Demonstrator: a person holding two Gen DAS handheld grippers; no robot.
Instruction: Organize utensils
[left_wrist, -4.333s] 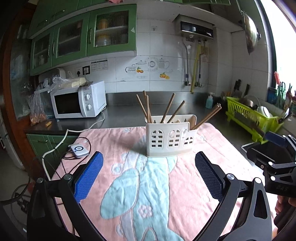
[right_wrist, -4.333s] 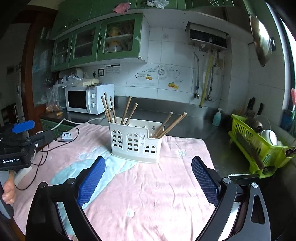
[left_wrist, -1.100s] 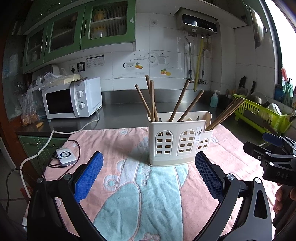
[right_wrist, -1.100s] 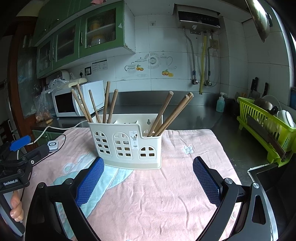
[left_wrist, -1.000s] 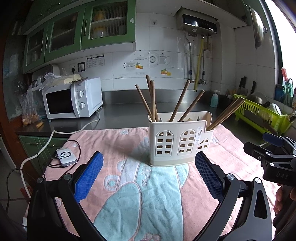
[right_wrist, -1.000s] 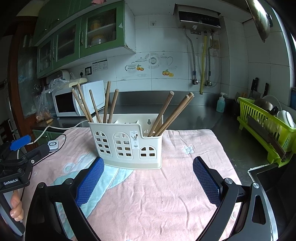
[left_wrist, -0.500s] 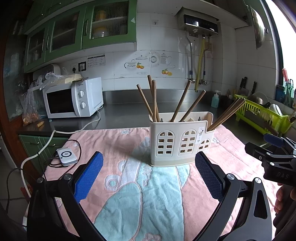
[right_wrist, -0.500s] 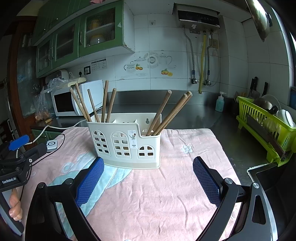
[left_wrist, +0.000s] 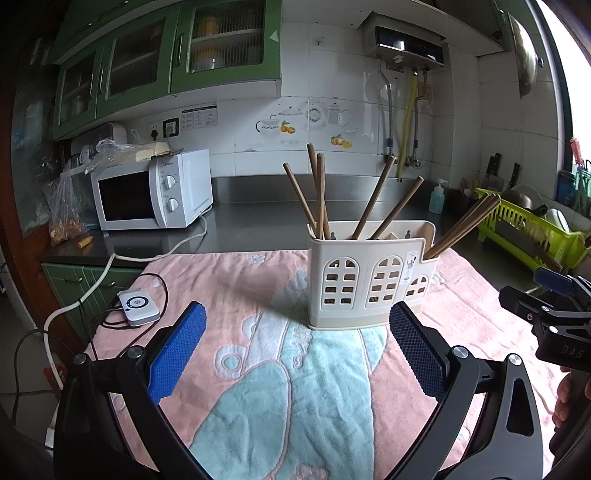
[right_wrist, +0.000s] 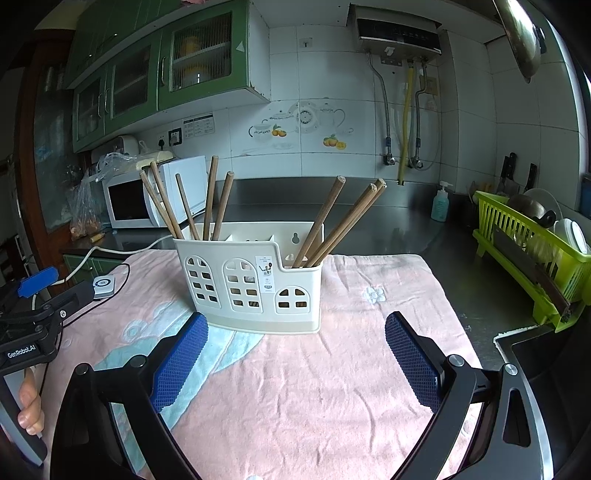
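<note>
Near the far edge of the pink-and-teal towel (left_wrist: 258, 387) spread over the steel counter stood a cream plastic utensil caddy with arched cut-out windows (right_wrist: 255, 284), upright and square on the cloth. Brown wooden chopsticks (right_wrist: 210, 199) leaned out of it in loose fans: several in the compartment toward the white microwave oven (left_wrist: 147, 192), a few splayed from the low compartment on the side of the lime-green dish rack (right_wrist: 532, 254). Scattered across compartments like that, they probably awaited gathering into one.

The left gripper (left_wrist: 295, 347) hovered low over the towel with its blue-padded fingers (left_wrist: 177, 347) spread wide, holding nothing, the caddy framed between them. The right gripper (right_wrist: 295, 350) was likewise wide and empty, aimed at the caddy's front. How many sticks sat in the middle compartment could not be told.
</note>
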